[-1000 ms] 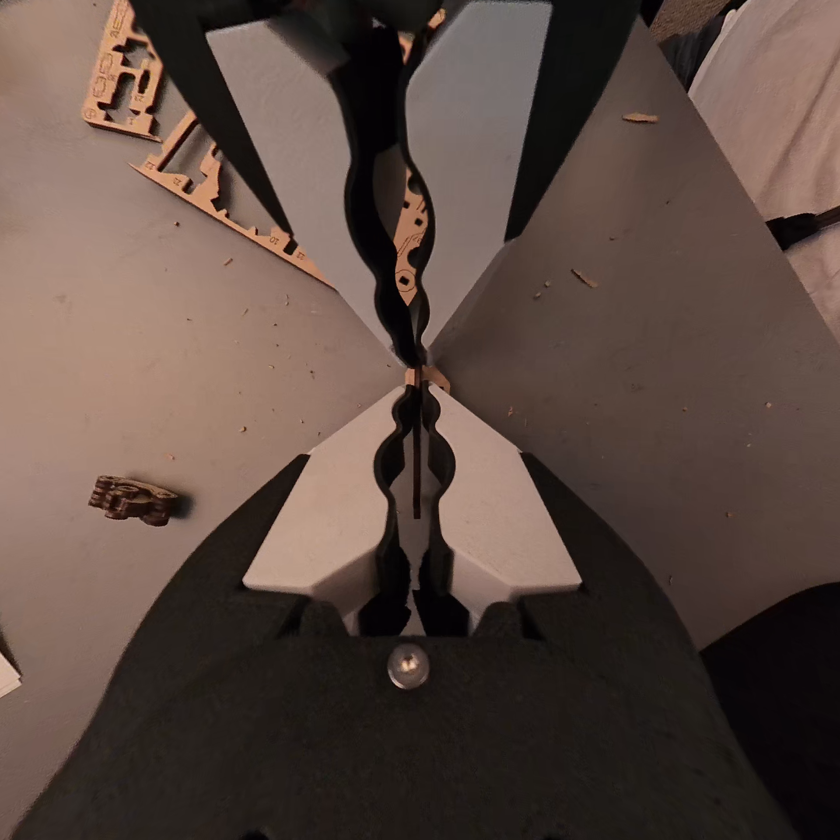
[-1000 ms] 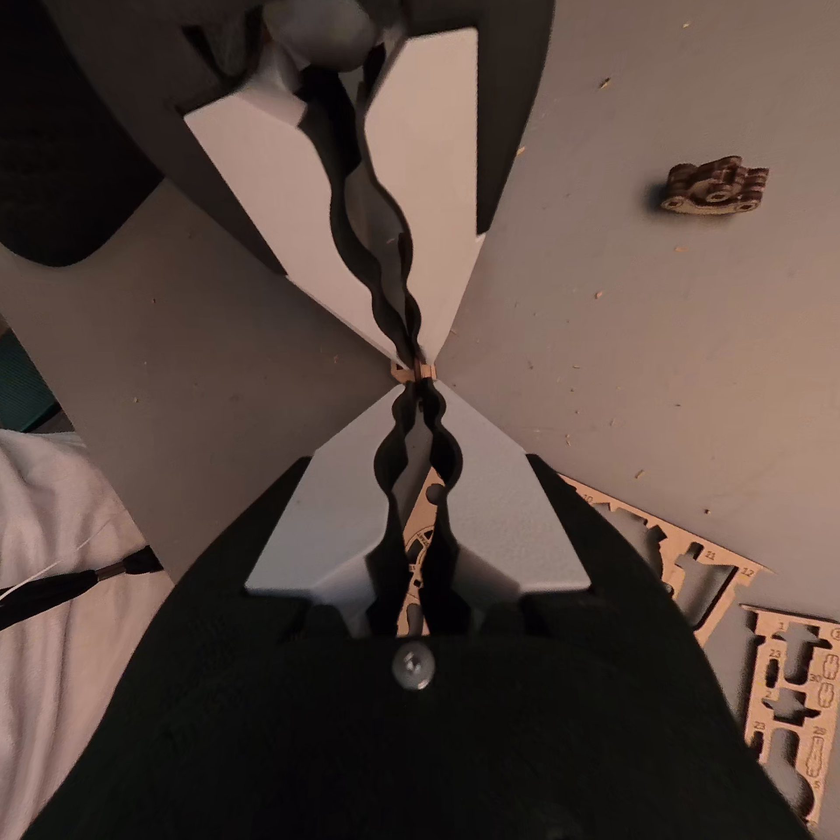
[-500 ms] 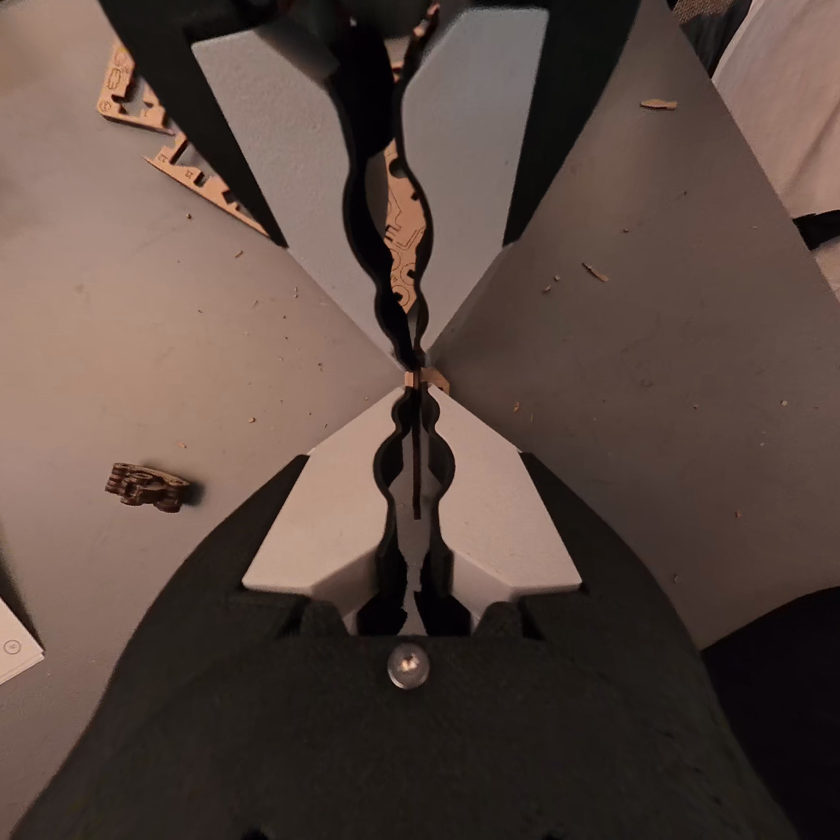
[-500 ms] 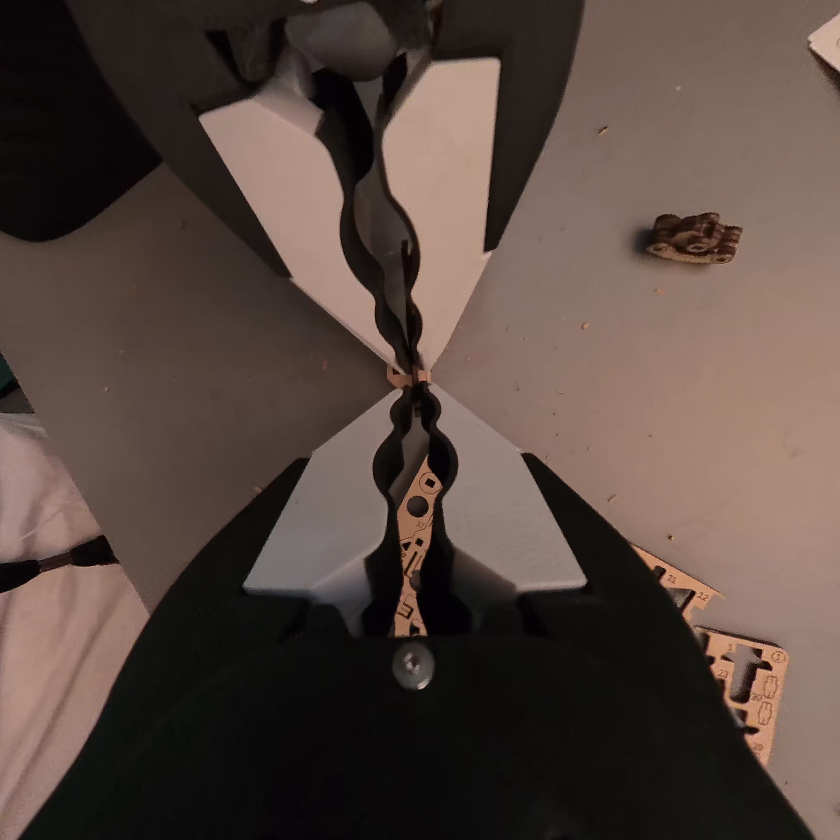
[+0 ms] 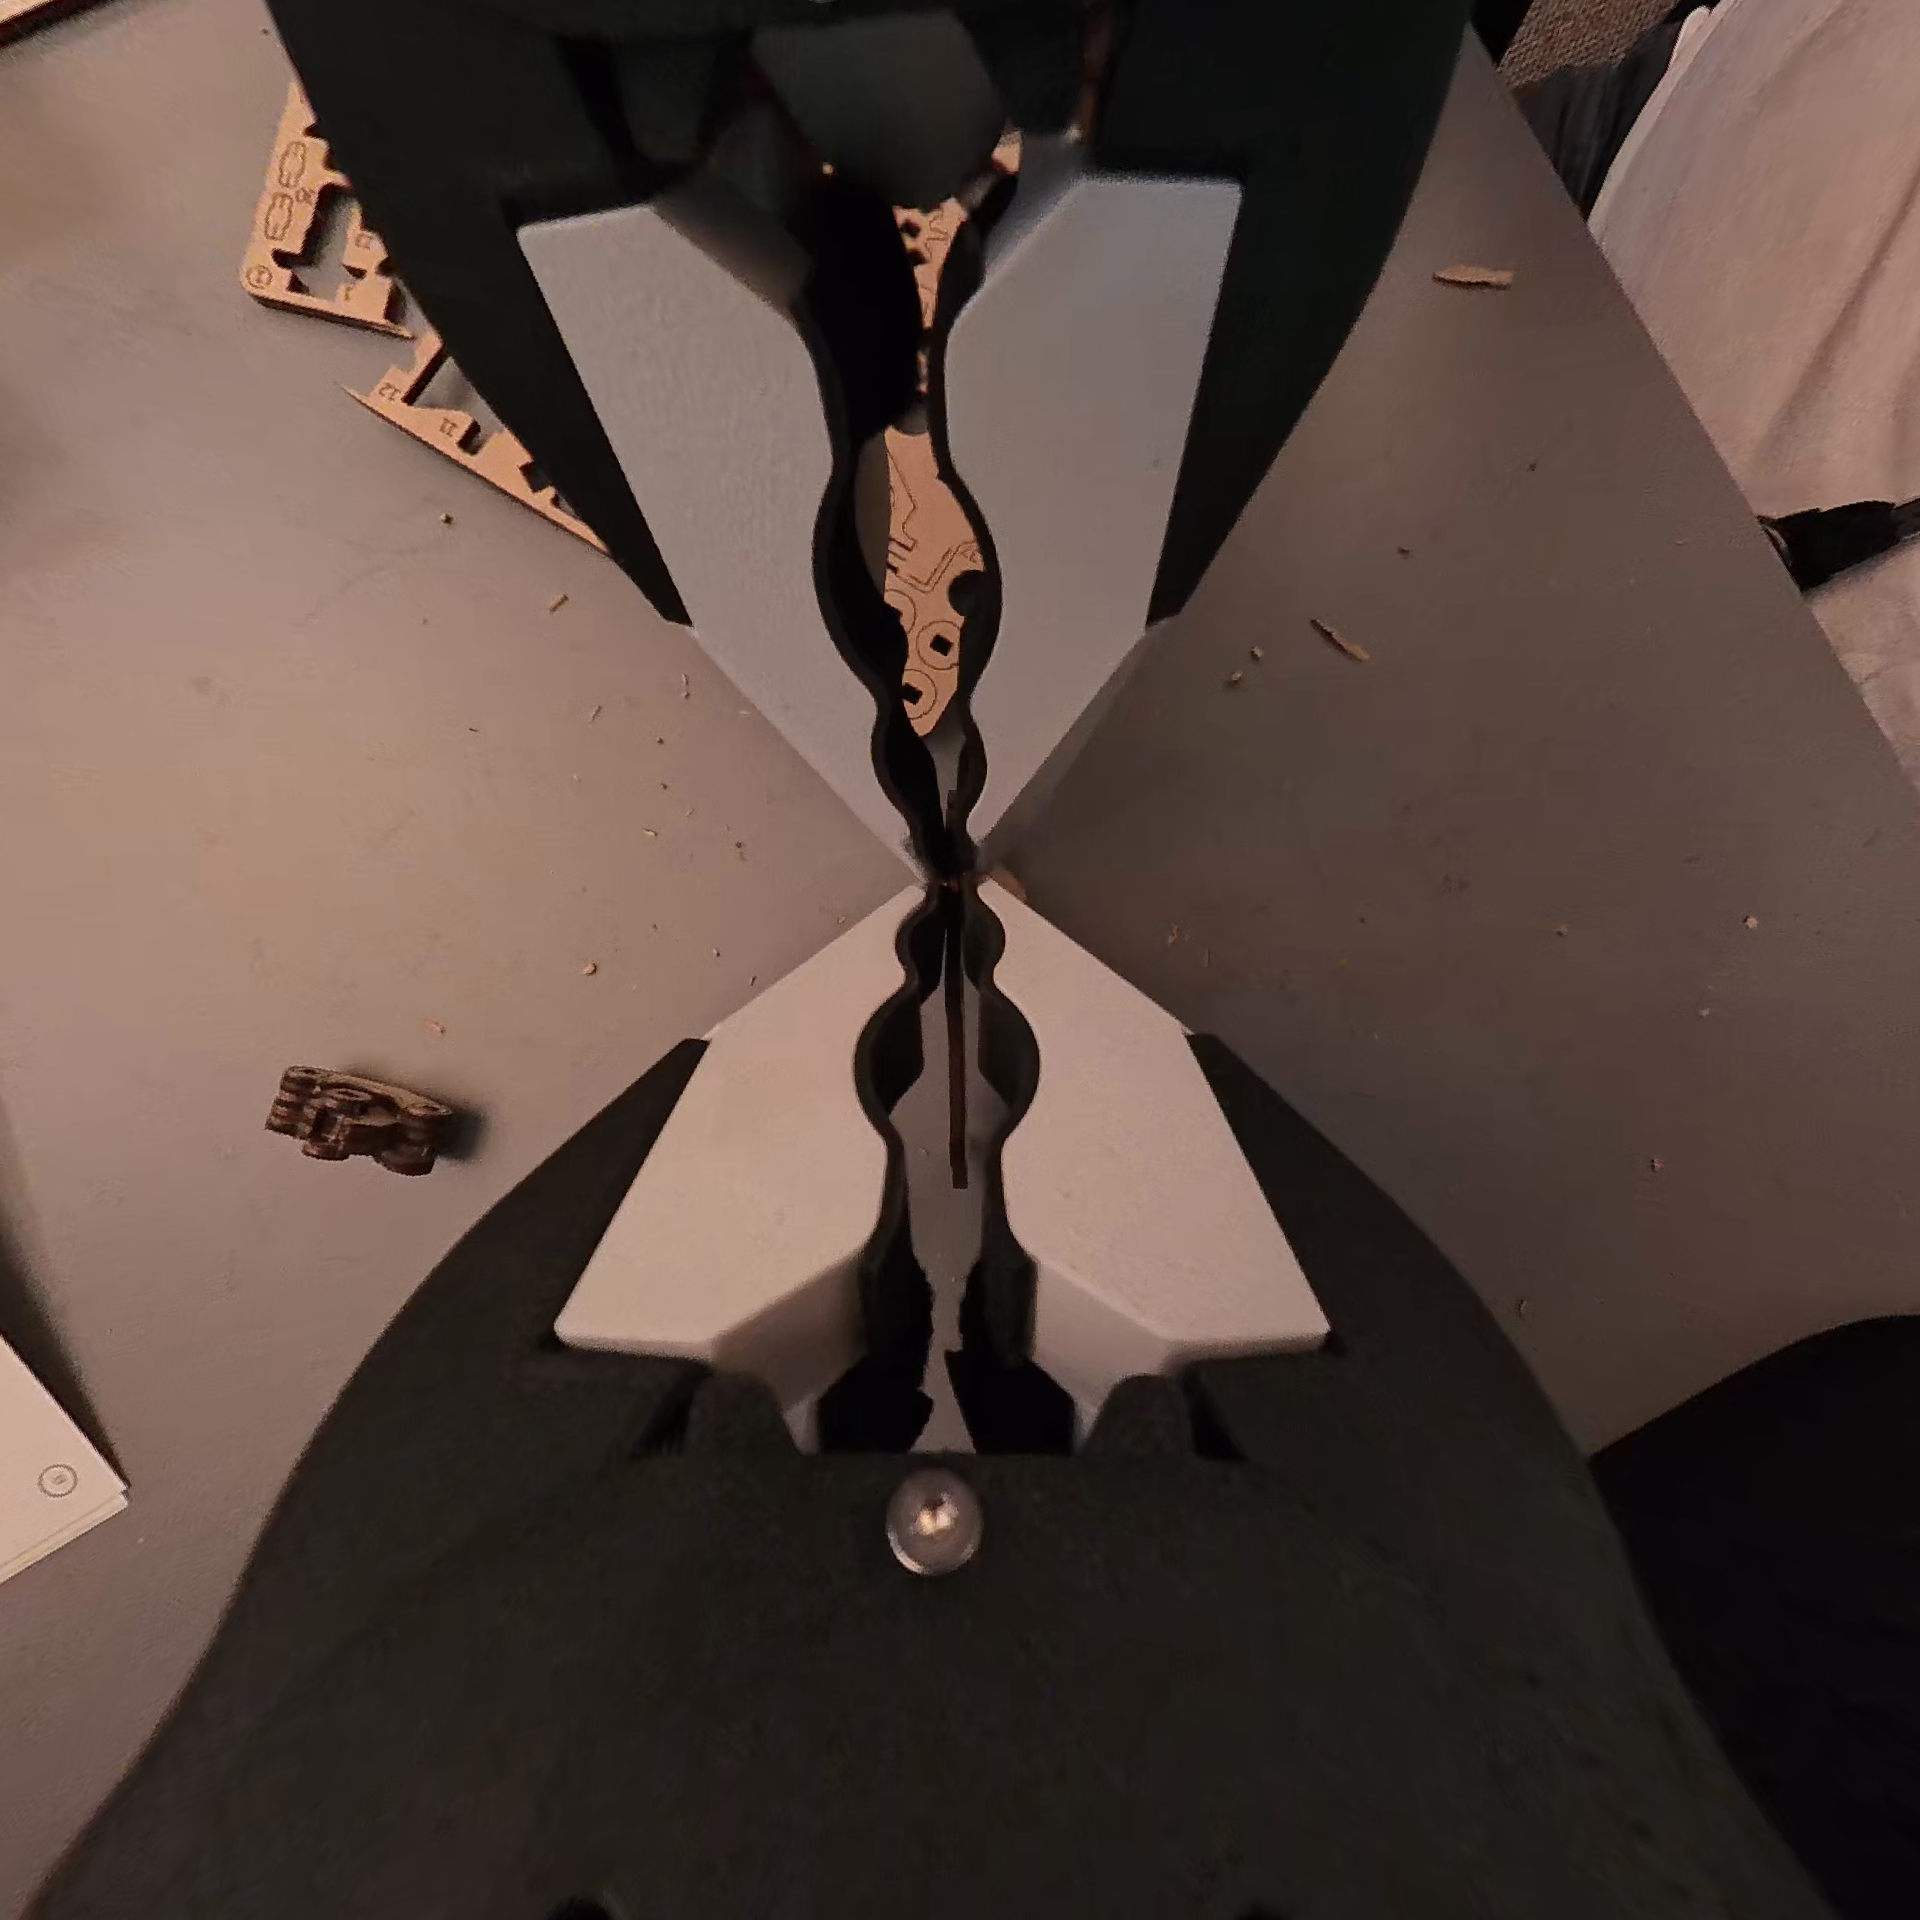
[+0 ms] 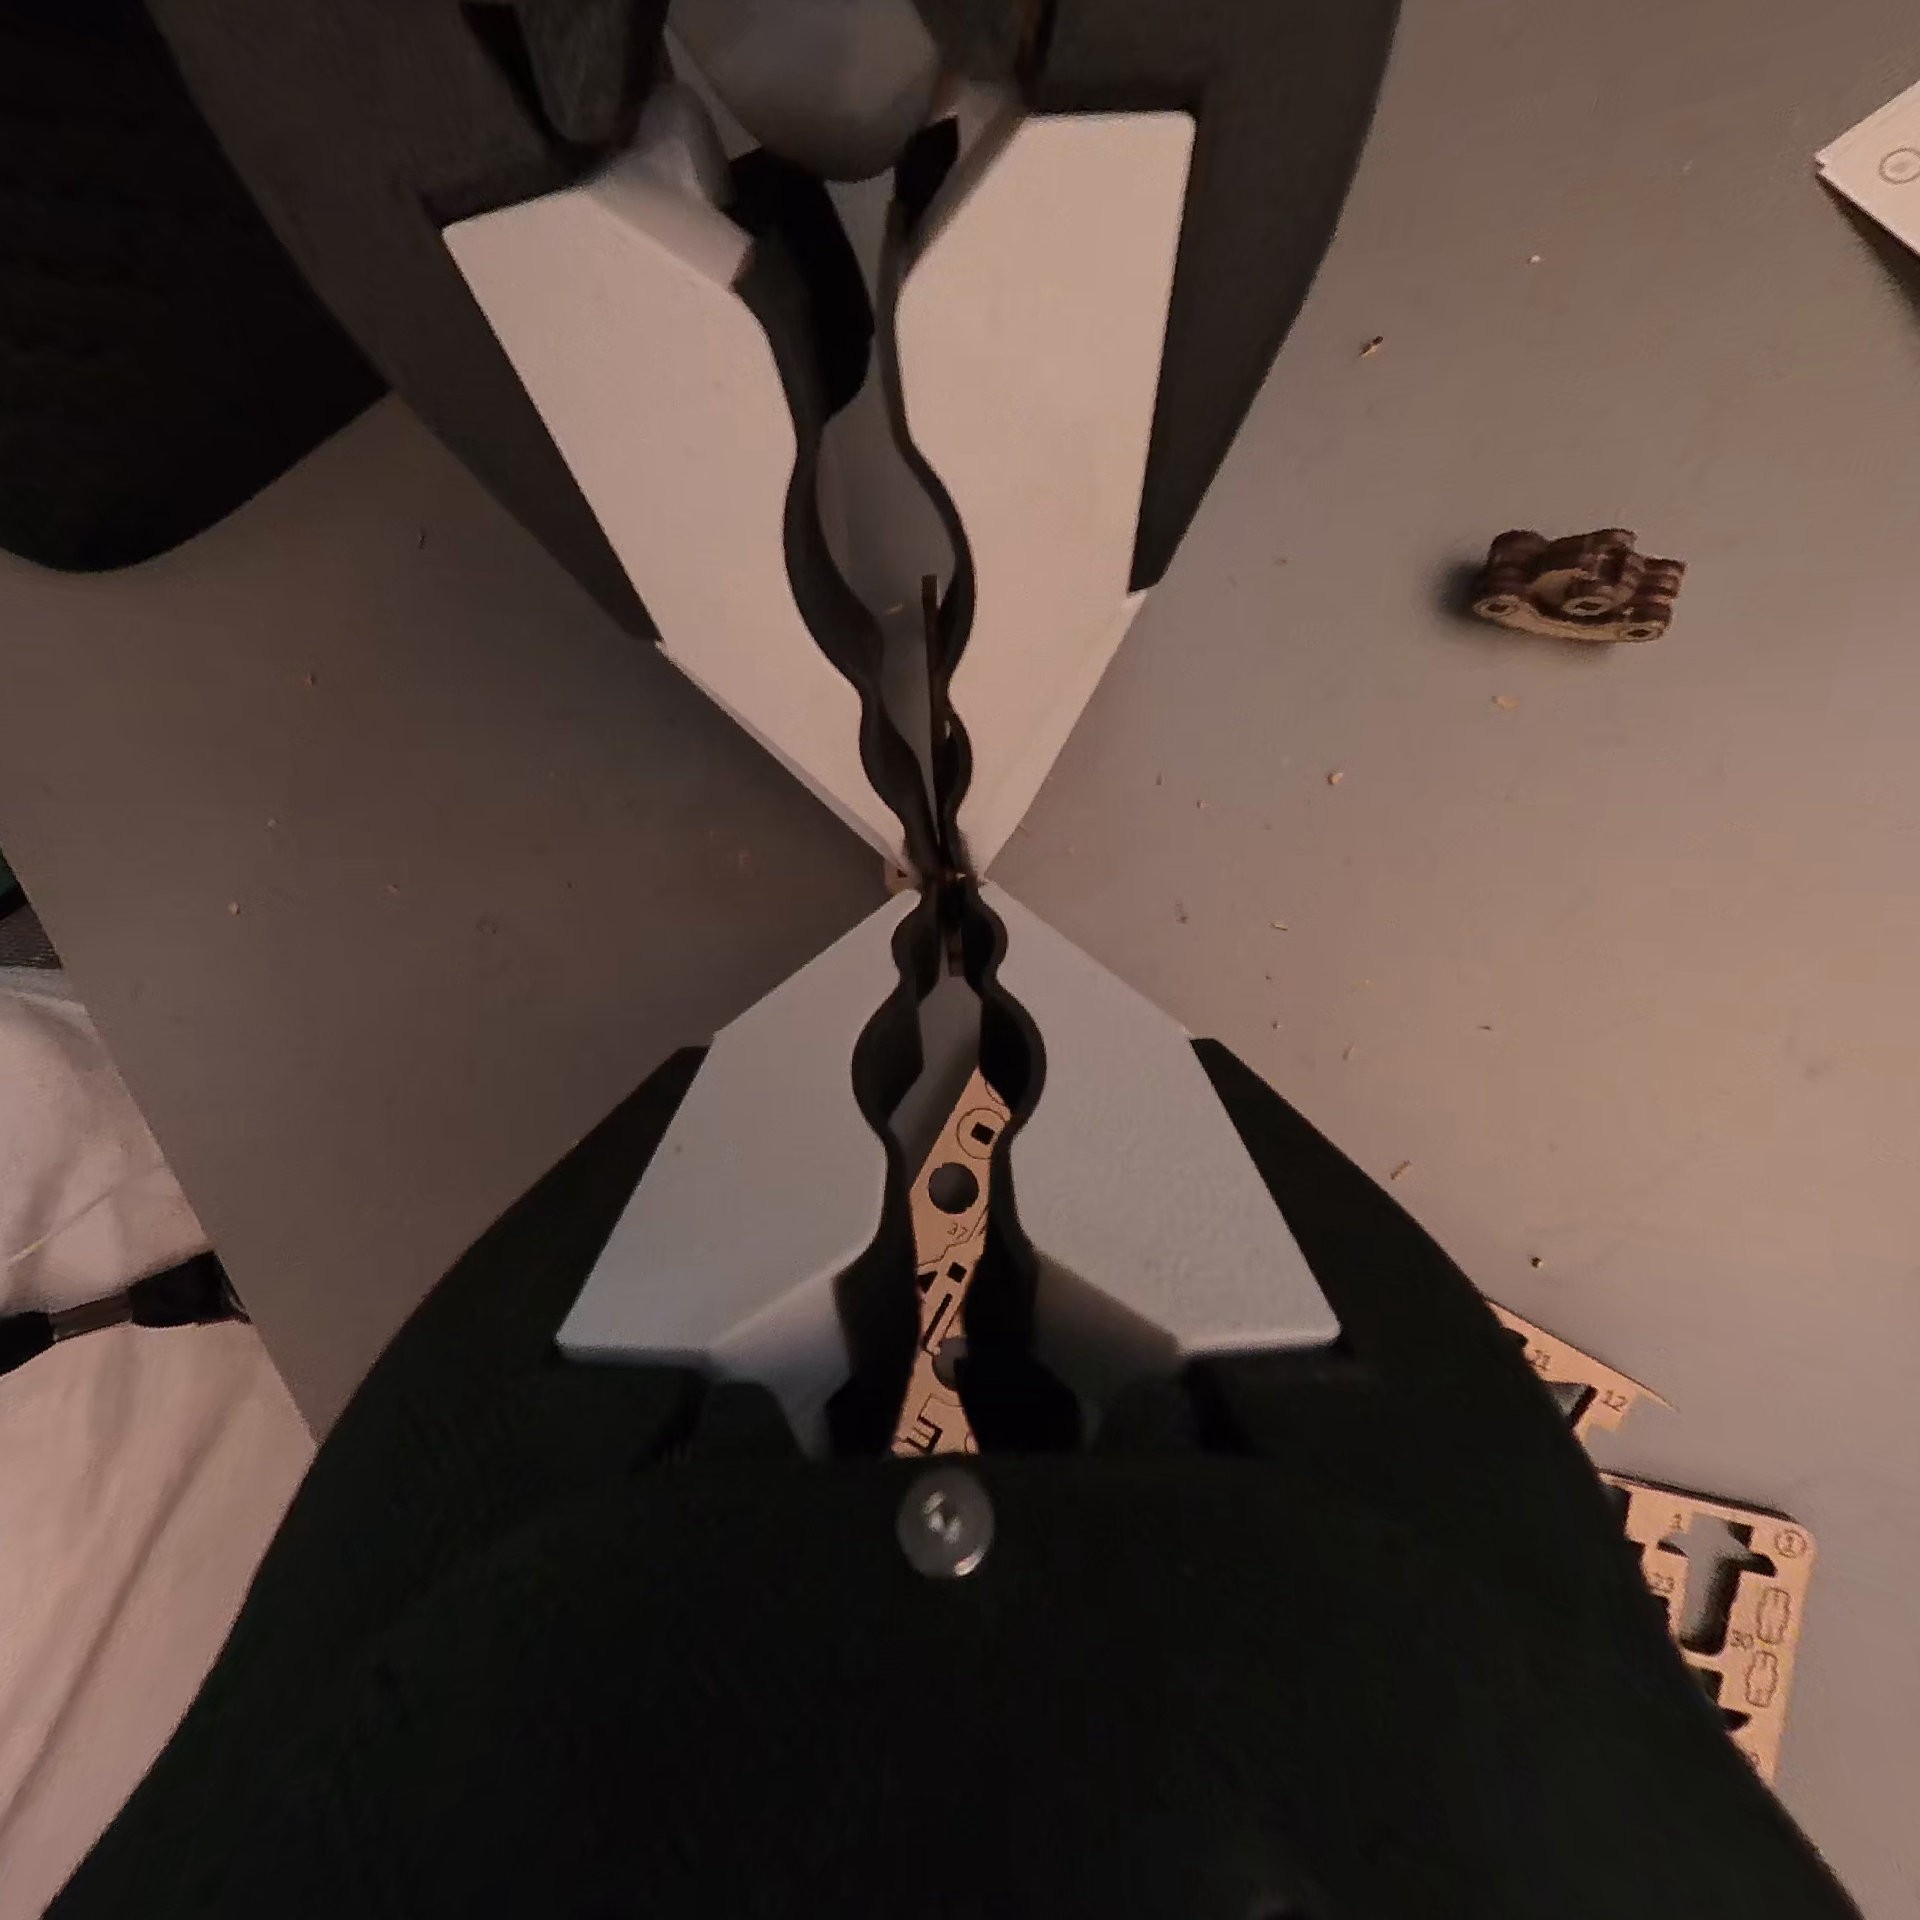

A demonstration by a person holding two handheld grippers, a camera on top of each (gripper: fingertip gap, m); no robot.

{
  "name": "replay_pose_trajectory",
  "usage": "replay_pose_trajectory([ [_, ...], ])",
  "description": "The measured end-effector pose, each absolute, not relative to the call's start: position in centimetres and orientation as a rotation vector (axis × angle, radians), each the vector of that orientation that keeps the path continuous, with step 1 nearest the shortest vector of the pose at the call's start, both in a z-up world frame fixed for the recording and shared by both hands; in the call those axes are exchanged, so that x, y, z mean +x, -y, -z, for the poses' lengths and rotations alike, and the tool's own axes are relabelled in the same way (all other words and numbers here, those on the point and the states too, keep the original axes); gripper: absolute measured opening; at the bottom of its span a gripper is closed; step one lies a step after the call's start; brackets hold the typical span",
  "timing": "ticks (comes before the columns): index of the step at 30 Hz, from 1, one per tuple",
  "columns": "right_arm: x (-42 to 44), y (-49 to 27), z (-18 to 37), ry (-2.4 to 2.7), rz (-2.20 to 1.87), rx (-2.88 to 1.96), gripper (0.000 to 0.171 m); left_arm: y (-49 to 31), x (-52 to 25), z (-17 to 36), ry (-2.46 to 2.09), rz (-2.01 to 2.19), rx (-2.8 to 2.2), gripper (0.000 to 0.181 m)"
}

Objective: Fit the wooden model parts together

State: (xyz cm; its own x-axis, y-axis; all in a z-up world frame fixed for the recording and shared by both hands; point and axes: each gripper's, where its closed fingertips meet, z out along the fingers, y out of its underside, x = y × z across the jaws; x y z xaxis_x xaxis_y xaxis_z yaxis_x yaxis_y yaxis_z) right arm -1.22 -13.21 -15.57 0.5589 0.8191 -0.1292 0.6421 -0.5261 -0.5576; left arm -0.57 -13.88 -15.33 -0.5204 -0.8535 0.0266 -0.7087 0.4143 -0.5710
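left wrist view: both jaws pinched tip-to-tip on thin wooden part (image 5: 954,1060); cutout sheet (image 5: 312,223) behind, assembled piece (image 5: 358,1120) aside.

Beside the dark brown assembled piece (image 5: 358,1120), the table (image 5: 312,779) is plain grey; beyond it, pale tan cut-out sheets (image 5: 312,239) carry dark engraved outlines.
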Motion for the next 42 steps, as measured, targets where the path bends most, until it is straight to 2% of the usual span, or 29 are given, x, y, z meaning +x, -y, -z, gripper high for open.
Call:
replay_pose_trajectory([
  [39,-1.22,13.48,15.77,1.169,-0.559,-2.400,0.003,13.91,-0.59,15.37,-2.370,0.735,-1.342,0.001],
  [42,-1.35,13.76,15.92,1.224,-0.573,-2.416,0.009,13.92,-0.60,15.35,-2.346,0.749,-1.336,0.001],
])
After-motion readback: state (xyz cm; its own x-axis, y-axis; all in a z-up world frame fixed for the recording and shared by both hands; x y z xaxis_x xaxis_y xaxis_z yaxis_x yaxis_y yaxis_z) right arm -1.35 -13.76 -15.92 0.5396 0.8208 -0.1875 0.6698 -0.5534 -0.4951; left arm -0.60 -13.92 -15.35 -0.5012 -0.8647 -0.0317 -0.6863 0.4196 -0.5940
